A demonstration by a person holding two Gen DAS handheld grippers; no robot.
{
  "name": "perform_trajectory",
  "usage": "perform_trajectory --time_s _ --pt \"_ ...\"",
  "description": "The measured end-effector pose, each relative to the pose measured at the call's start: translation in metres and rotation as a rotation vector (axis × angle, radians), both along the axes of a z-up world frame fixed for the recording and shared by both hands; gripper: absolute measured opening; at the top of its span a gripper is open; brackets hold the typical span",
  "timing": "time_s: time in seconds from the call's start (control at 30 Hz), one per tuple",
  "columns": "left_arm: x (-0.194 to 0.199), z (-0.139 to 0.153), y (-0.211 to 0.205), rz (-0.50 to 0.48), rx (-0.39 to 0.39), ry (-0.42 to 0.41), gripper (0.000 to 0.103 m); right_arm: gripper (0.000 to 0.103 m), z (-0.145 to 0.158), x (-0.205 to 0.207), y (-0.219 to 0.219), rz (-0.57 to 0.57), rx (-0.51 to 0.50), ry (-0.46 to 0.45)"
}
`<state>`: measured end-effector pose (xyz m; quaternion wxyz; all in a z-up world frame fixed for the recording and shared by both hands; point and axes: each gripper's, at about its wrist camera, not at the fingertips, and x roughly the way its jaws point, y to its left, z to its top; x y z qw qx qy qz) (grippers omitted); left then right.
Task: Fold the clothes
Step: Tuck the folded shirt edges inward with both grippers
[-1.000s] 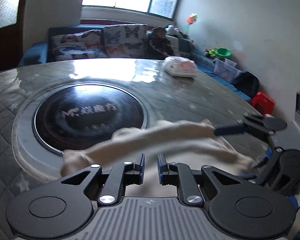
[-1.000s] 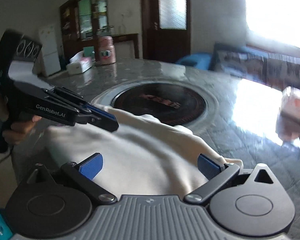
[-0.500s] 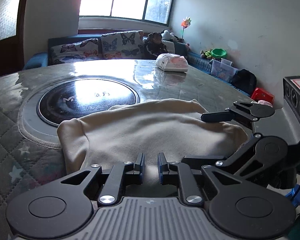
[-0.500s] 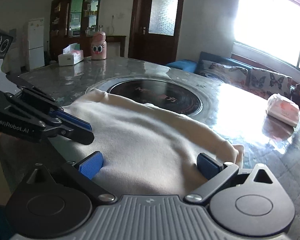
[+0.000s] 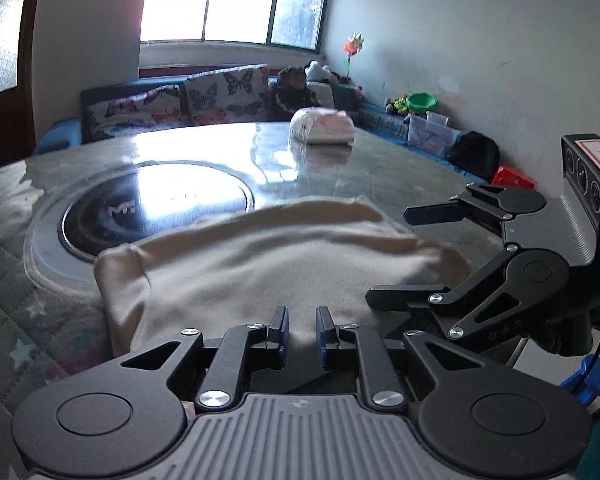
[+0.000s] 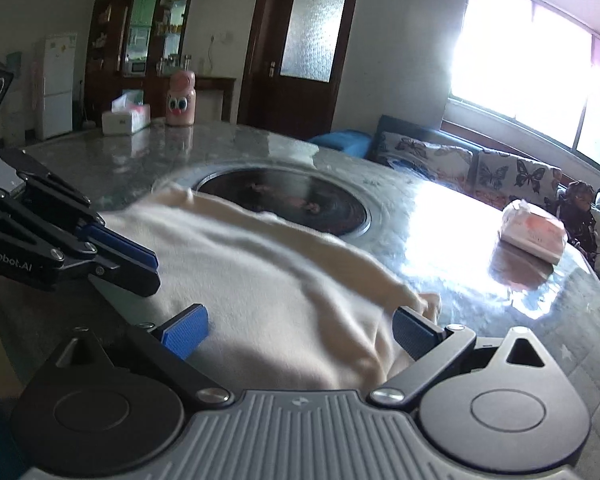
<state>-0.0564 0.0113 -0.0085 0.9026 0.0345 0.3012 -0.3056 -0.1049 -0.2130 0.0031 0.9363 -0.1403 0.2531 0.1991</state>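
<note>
A cream garment (image 5: 284,264) lies spread at the near edge of the round table (image 5: 380,176), its far edge lapping the dark hob ring (image 5: 156,208). My left gripper (image 5: 302,330) is at the garment's near edge with its jaws almost together and a pinch of cream cloth between the pads. From the right wrist view, the left gripper (image 6: 152,276) sits low on the garment's (image 6: 268,280) left edge. My right gripper (image 6: 300,332) stands wide open, with the garment's corner lying loose between its blue pads (image 6: 184,332). In the left wrist view the right gripper (image 5: 388,256) straddles the garment's right end.
A white wrapped packet (image 5: 322,126) lies on the table's far side. A tissue box (image 6: 126,120) and a pink bottle (image 6: 181,98) stand at the far left rim. A sofa with butterfly cushions (image 5: 172,104) and a seated person (image 5: 292,92) are beyond.
The garment, raised and stretched in a band a second ago, now lies flat on the table. Both grippers have drawn back and sunk slightly toward the near edge; the jaws look unchanged.
</note>
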Motion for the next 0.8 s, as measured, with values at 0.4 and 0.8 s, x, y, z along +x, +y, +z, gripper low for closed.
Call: perform_trajectory --time_s 0.4,0.8 --pt "-0.008 0.013 0.018 0.033 -0.014 -0.033 0.017 0.100 0.009 -0.009 -0.013 -0.032 0.012 -0.029" --pt "-0.006 0.010 0.029 0.055 -0.017 0.000 0.017 0.100 0.008 -0.007 -0.031 -0.088 0.006 -0.028"
